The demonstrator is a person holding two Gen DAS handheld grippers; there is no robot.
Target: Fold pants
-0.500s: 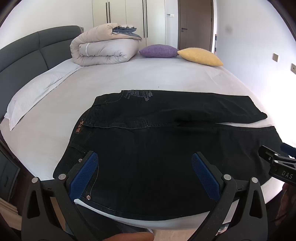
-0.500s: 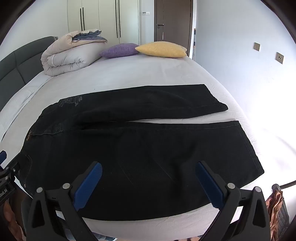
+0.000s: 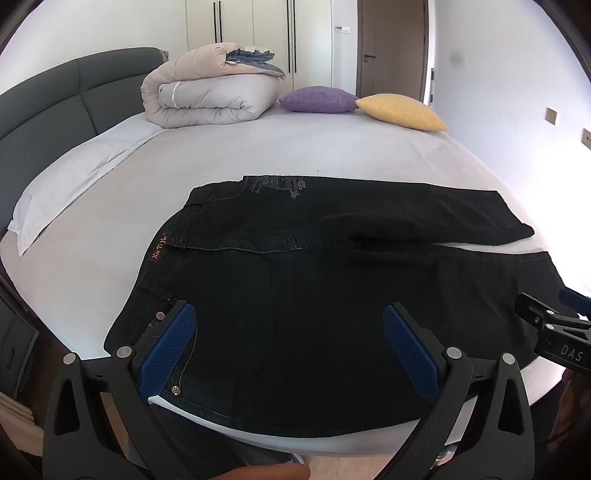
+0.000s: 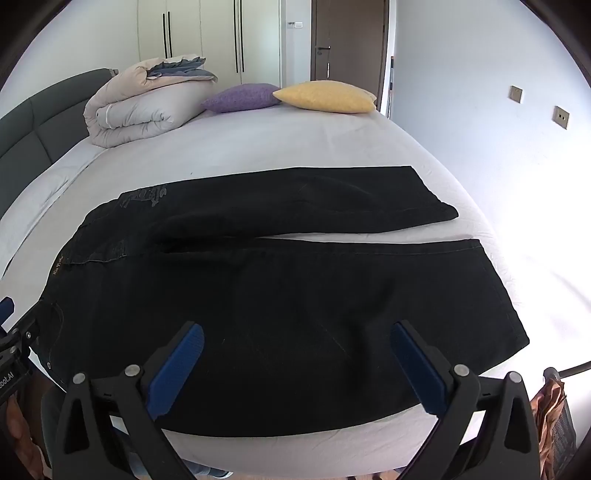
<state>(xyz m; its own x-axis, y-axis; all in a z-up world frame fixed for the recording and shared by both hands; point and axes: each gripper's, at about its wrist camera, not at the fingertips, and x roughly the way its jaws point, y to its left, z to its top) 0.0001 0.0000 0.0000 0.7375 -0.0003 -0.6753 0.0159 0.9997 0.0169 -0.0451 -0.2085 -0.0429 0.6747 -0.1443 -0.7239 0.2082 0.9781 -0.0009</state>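
Blue ribbed pads line the black fingers of the left gripper [image 3: 290, 341], which stand wide apart with nothing between them, over the near edge of the pants [image 3: 314, 295] at the waist end. The left pad [image 3: 170, 350] sits above the pocket rivets and stitching near the waistband; whether it touches the cloth cannot be told. The right gripper [image 4: 295, 363] is spread just as wide and holds nothing, its fingers over the near edge of the nearer leg. Its tip also shows at the right edge of the left wrist view, beside the hem.

The pants are black denim, spread flat across the near part of the bed [image 3: 295, 155], waist to the left and legs running right. The two legs lie side by side, close at the crotch and parted by a thin wedge of white sheet toward the hems. The nearer leg reaches the bed's front edge. A small tan label [image 3: 159, 250] sits on the waistband, and pale stitched lettering marks the far hip.

Farther off, at the back of the bed, a folded beige quilt [image 3: 210, 92] lies near the grey padded headboard [image 3: 55, 96]. To its right a purple cushion [image 3: 317, 99] touches a yellow cushion [image 3: 402, 111]. Beyond them stand white wardrobe doors [image 3: 255, 33] and a brown door [image 3: 393, 48].
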